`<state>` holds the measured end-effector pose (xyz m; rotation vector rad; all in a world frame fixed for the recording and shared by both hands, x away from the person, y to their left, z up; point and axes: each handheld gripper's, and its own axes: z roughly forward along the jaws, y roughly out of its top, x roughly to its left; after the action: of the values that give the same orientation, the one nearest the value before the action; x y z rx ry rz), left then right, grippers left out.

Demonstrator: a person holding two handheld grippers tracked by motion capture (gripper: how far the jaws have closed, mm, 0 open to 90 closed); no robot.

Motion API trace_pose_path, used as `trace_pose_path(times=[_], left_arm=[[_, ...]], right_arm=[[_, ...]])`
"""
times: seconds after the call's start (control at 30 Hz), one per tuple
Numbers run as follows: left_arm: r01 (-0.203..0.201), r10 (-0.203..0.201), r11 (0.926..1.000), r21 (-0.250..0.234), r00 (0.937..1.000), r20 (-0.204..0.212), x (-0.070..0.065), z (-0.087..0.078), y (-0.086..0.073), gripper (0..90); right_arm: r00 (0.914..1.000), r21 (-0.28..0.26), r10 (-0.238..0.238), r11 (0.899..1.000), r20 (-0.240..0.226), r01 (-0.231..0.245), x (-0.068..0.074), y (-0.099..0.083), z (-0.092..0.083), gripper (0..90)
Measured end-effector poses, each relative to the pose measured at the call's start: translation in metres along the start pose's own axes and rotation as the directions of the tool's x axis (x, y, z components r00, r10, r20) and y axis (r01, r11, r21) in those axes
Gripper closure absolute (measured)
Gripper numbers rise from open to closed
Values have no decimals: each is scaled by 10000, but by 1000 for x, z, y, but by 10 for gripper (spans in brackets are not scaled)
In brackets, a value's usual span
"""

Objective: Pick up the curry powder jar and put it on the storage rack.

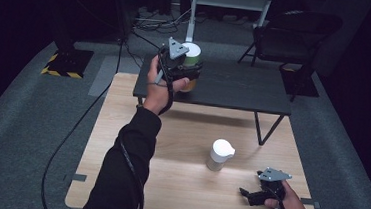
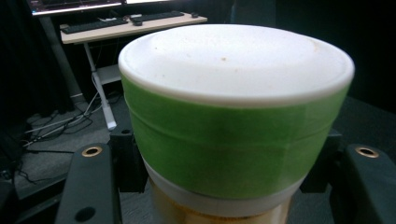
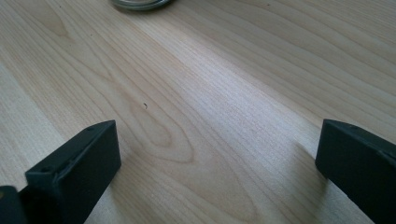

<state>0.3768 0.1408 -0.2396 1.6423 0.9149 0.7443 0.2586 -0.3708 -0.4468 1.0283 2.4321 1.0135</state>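
High view: at the upper centre of the frame, the green-banded jar (image 1: 191, 60) was held clamped in the left gripper (image 1: 182, 70), above the near edge of the dark table (image 1: 235, 86). In the left gripper view the jaws were seen pressed against both sides of the jar, just below its green band. The jar was judged rigid and fairly light, its smooth wall likely slippery, so a grip low on the body, under the band's lip, was thought safest. It was shown as a squat cylinder with a flat white lid (image 2: 233, 60), a green band (image 2: 224, 144) and a pale, yellowish lower part. At the lower right, the right gripper (image 1: 255, 194) was held with jaws apart and nothing between them, over the light wooden table (image 1: 177, 184).
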Motion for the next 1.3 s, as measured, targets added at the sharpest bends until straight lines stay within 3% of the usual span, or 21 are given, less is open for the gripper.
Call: trace_pose_path(times=[0.2, 0.6, 1.3], left_arm=[[112, -112, 9999, -69, 9999, -48, 2, 6, -2, 349], [102, -99, 9994, 325, 9999, -100, 3, 17, -11, 347], [6, -6, 9998, 202, 10000, -39, 0, 20, -19, 346]], right_arm=[[10000, -2, -2, 10000, 2, 2, 0, 0, 0, 0], [10000, -4, -6, 10000, 2, 6, 0, 0, 0, 0], [10000, 5, -20, 10000, -21, 20, -1, 0, 0, 0]])
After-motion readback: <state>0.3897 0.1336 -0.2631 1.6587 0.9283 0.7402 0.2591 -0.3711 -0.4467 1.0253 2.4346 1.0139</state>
